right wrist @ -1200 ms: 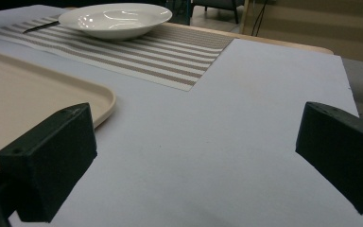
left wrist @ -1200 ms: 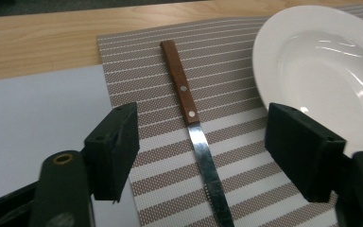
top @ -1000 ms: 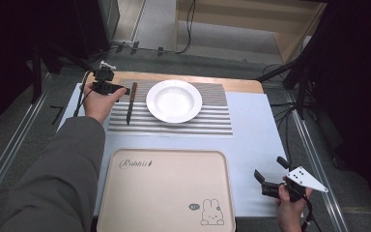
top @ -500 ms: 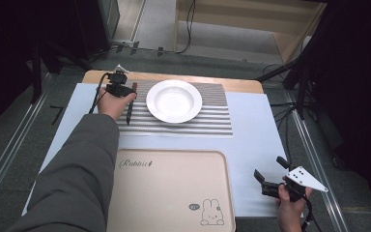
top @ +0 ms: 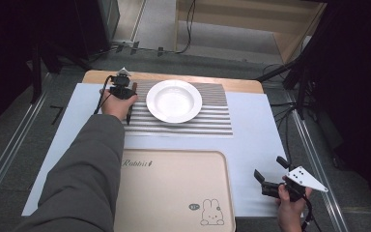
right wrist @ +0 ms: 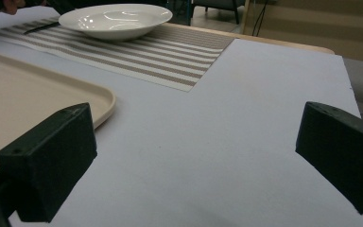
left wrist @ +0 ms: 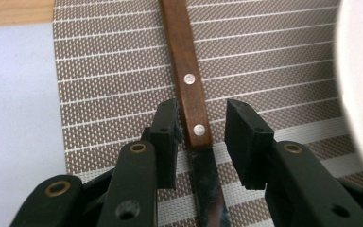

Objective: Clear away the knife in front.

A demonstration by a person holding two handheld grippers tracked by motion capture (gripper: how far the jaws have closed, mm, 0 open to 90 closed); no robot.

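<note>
I've got the left hand-held gripper (left wrist: pixel 201 137) astride the knife (left wrist: pixel 191 101) left of the plate (top: pixel 174 100), jaws just closing, not yet pinching. Next: squeeze, lift.

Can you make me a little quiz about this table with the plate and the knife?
1. Which gripper has the knife between its jaws?
2. True or false: the white plate sits on the beige tray.
3. What lies under the plate: A a striped mat, B a towel, C a book?

Key: 1. The left gripper; its jaws have just been closing round the wooden handle, with a gap on one side. 2. False. 3. A.
</note>
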